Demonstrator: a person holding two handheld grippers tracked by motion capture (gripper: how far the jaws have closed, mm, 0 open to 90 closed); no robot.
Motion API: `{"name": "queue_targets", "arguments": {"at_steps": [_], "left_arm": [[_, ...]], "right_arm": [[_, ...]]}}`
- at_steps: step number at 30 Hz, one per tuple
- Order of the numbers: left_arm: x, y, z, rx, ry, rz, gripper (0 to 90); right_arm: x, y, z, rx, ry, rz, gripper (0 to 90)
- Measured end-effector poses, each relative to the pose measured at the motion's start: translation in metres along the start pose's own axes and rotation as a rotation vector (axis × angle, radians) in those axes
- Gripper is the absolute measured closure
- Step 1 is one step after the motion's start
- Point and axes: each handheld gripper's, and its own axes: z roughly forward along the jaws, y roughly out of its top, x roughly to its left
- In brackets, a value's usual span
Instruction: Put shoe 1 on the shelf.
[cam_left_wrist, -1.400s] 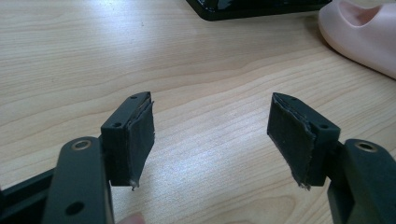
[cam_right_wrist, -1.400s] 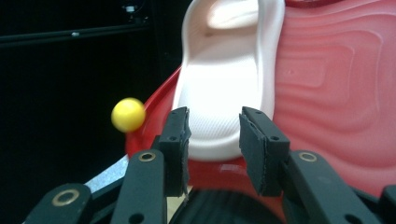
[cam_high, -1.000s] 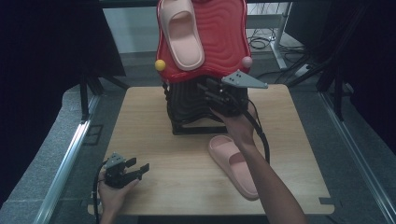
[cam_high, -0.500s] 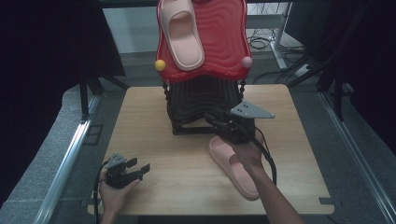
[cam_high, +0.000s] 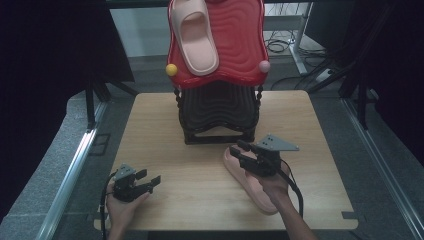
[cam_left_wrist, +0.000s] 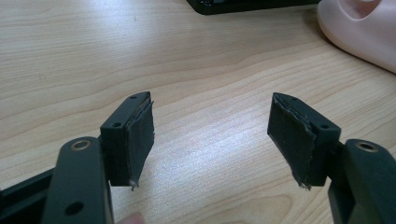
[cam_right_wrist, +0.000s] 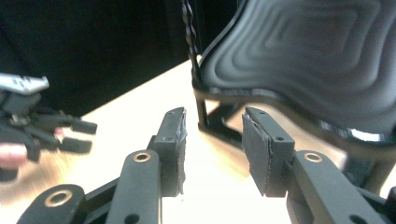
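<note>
Rack on a wooden table, dark room beyond

A black ribbed shelf (cam_high: 218, 112) stands at the far middle of the table (cam_high: 155, 125), under a red wavy shelf (cam_high: 240, 40) that carries a pink slipper (cam_high: 192, 37) on its left; a yellow ball (cam_high: 171, 69) and a pink ball (cam_high: 264, 66) sit at its near corners. Cables (cam_high: 280, 45) lie on the floor far right.

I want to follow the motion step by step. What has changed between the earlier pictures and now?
The right gripper has come down from in front of the black rack to just above the pink slipper on the table. Its jaws are open with nothing between them. The left gripper stayed at the table's near left, open and empty. The other slipper stayed on the red tray.
</note>
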Motion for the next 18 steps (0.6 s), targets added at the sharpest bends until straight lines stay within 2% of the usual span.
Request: {"name": "queue_targets", "arguments": {"at_steps": [8,18], "left_arm": [[0.0,0.0,0.0,0.004,0.002,0.001,31.5],[-0.001,0.0,-0.001,-0.002,0.001,0.0,31.5]], "right_arm": [[-0.013,-0.032,-0.002,0.05,-0.004,0.017,59.6],[-0.019,-0.05,-0.006,0.11,-0.027,0.004,59.2]]}}
